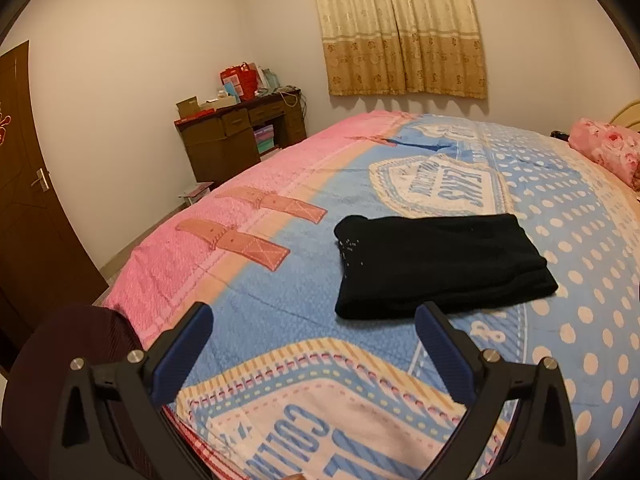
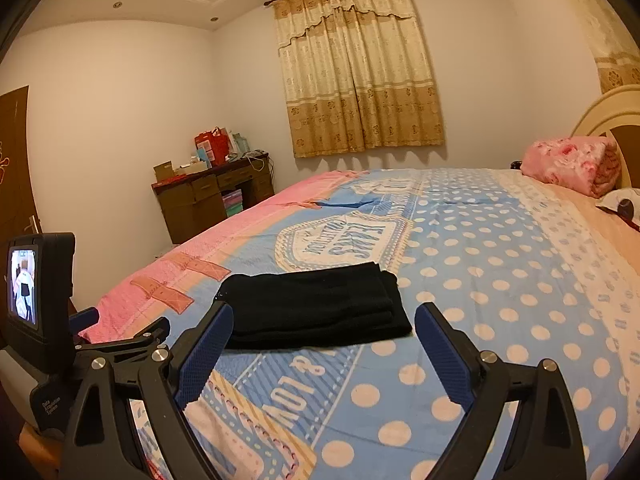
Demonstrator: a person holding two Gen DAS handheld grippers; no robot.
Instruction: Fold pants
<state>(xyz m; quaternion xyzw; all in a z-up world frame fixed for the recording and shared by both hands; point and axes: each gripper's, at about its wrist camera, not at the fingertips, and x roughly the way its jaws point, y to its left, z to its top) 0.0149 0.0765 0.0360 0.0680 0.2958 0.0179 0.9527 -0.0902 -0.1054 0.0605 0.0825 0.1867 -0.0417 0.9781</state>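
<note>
The black pants (image 1: 436, 264) lie folded into a compact rectangle on the bed (image 1: 280, 280). They also show in the right wrist view (image 2: 316, 308). My left gripper (image 1: 314, 320) is open and empty, held above the bed just short of the pants' near edge. My right gripper (image 2: 324, 320) is open and empty, also just short of the folded pants. The left gripper's body (image 2: 44, 312) with its small screen shows at the left of the right wrist view.
The bed has a pink and blue patterned cover. A pink floral rolled blanket (image 2: 572, 164) lies by the headboard (image 2: 608, 112). A brown desk (image 1: 240, 136) with boxes stands against the far wall. A brown door (image 1: 24, 184) is at the left.
</note>
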